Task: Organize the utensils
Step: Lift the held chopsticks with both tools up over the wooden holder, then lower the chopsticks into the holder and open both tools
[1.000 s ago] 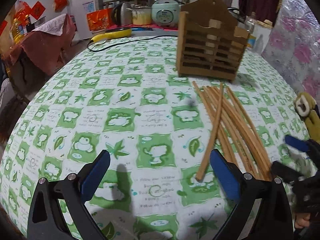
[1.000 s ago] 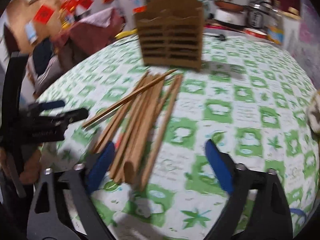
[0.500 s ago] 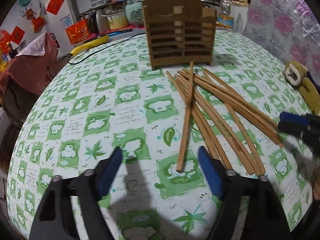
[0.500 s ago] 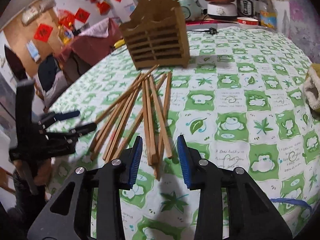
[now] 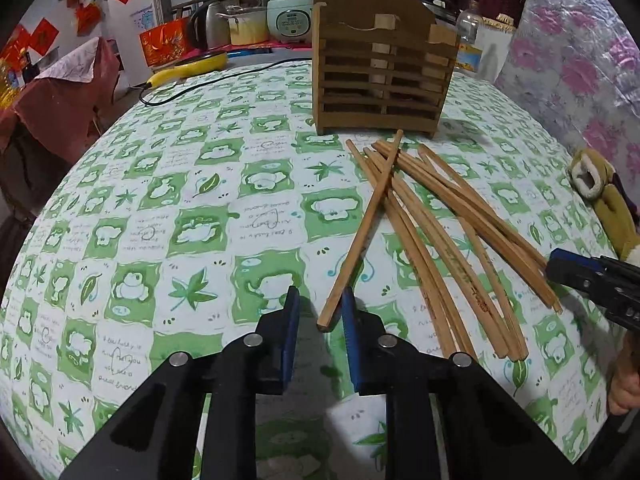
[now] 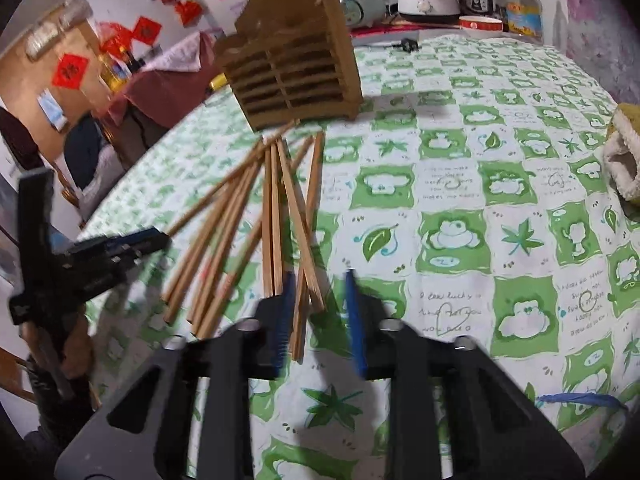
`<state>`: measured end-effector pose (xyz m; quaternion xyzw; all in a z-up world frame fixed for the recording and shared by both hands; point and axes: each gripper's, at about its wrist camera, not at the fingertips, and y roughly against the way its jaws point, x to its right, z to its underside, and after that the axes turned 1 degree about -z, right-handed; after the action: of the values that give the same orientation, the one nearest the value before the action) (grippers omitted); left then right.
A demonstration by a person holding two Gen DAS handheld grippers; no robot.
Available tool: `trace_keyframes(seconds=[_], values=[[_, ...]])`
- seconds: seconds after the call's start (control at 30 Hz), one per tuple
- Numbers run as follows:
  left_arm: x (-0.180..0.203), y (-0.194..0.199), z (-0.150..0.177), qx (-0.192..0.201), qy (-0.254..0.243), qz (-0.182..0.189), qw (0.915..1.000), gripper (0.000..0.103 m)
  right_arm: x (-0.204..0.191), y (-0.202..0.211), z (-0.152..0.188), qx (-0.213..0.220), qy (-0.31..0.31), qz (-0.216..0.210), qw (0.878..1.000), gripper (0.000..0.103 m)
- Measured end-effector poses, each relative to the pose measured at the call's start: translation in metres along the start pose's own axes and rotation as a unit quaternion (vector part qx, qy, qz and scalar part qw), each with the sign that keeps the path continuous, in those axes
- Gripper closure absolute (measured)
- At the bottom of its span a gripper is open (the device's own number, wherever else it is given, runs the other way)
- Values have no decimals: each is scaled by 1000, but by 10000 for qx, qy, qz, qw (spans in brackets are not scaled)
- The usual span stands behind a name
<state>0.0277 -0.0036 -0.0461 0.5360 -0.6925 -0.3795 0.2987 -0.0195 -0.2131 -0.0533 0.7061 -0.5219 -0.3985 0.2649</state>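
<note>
Several wooden chopsticks (image 5: 440, 232) lie fanned on the green-and-white tablecloth in front of a brown slatted wooden holder (image 5: 380, 80). One chopstick (image 5: 362, 236) lies across the rest, its near end between the blue pads of my left gripper (image 5: 320, 312), which is open with a narrow gap and not clamped. In the right wrist view the chopsticks (image 6: 276, 220) point toward the holder (image 6: 292, 76). My right gripper (image 6: 318, 304) is open around the near ends of a few chopsticks. Each gripper shows at the edge of the other view.
A yellow and white glove (image 5: 600, 192) lies at the table's right edge. A black cable (image 5: 208, 84) and a yellow tool (image 5: 188, 68) lie at the far left. Kitchen appliances (image 5: 288, 20) stand behind the table. A chair with red cloth (image 5: 64, 92) is at left.
Both grippers have closed from wide open to a narrow gap and moved in on the near ends of chopsticks. The chopsticks and holder have not moved.
</note>
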Motion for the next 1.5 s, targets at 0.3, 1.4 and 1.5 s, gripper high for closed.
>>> trace_keyframes(seconds=[0.3, 1.4, 1.5], values=[[21, 11, 7, 303, -550, -144, 9979, 96, -14, 14, 6, 433, 380, 241, 9980, 96], [35, 189, -196, 3071, -40, -50, 9517, 97, -79, 143, -181, 3372, 652, 442, 9381, 96], [32, 192, -212, 3439, 204, -206, 9385, 97, -74, 143, -198, 3765, 452, 502, 9240, 96]])
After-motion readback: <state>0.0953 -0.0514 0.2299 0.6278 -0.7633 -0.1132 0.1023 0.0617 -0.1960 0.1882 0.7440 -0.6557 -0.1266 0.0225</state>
